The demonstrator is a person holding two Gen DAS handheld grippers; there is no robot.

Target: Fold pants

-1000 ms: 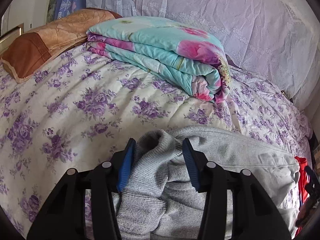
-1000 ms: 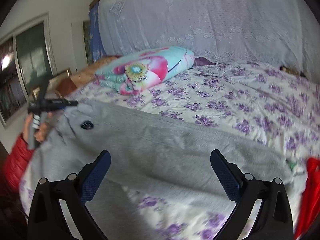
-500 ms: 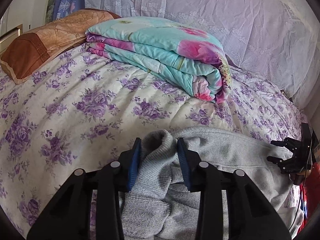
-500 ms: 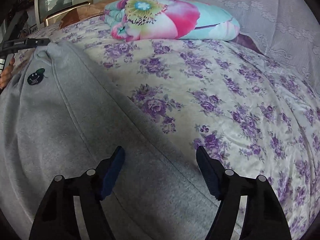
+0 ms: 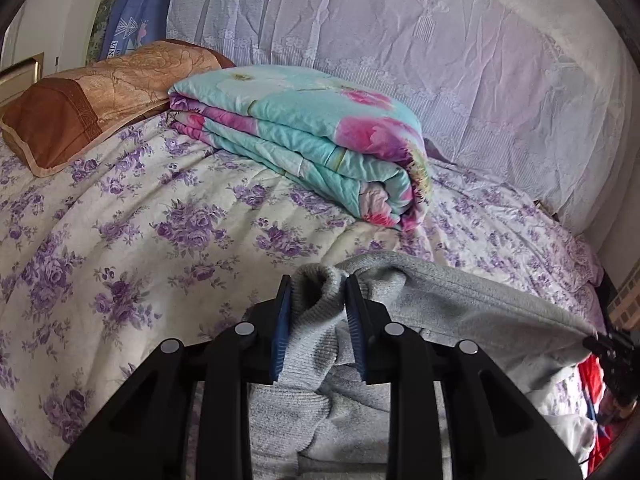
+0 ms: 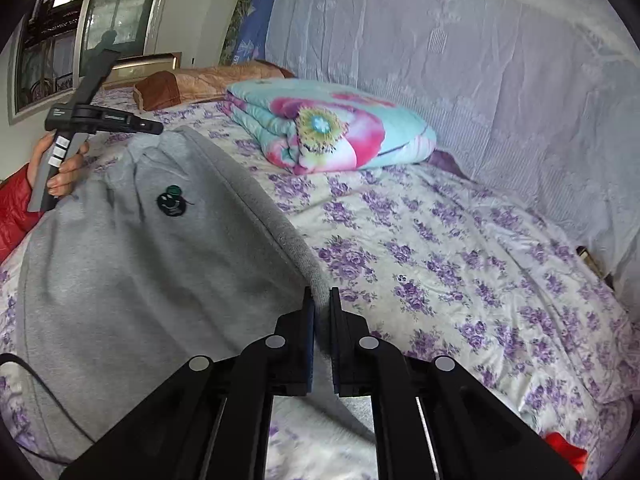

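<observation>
Grey pants (image 6: 132,264) lying on bed (image 6: 460,264). Left gripper (image 5: 316,312) jaws just closing, pinching ribbed cuff – right gripper (image 6: 319,320) jaws clamping far edge at 12 o'clock, both anchoring fabric for fold.

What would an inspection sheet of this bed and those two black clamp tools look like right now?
Surface: bed with purple-flowered white sheet.
Job's things: grey knit pants, spread out, black smiley patch.
Clutter: folded turquoise-and-pink floral quilt; brown-and-tan pillow; red cloth at the edge.
Grippers: left gripper pinches a bunched ribbed end; right gripper just closed on the pants' edge.
Cables: black cable over the pants.
Surroundings: white lace drape; window.
</observation>
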